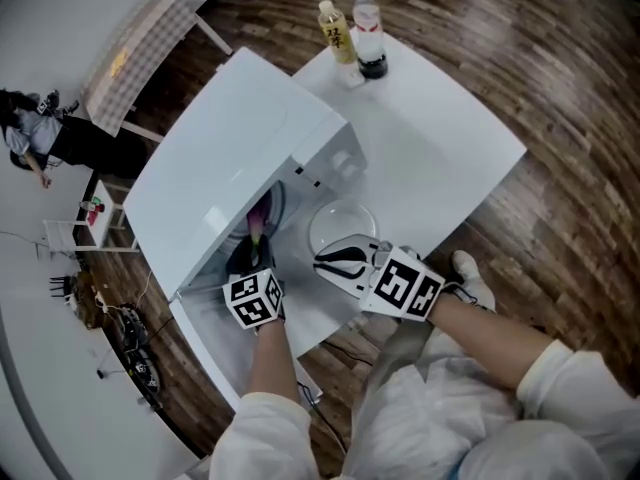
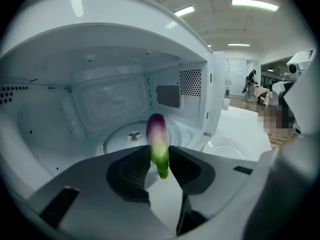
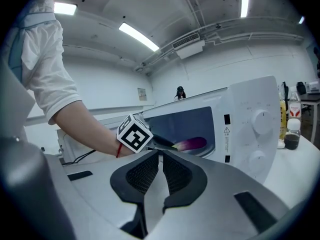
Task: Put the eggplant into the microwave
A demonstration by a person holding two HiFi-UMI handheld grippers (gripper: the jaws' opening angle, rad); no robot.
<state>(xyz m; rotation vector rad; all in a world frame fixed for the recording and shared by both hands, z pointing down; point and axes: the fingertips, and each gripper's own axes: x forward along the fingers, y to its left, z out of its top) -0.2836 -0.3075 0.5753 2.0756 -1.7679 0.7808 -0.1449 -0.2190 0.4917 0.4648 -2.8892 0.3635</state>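
The eggplant (image 2: 158,144) fades from purple through white to a green stem; the microwave (image 1: 230,168) and desk (image 1: 440,138) are white, the floor (image 1: 560,58) dark brown wood planks.

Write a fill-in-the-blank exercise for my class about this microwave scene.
1. The left tongs grip the eggplant by its ___ end.
2. The microwave is ___, so its cavity is exposed.
3. The right tongs are shut and hold ___.
4. ___ bottles stand on the table beyond the microwave.

Missing words: green; open; nothing; Two
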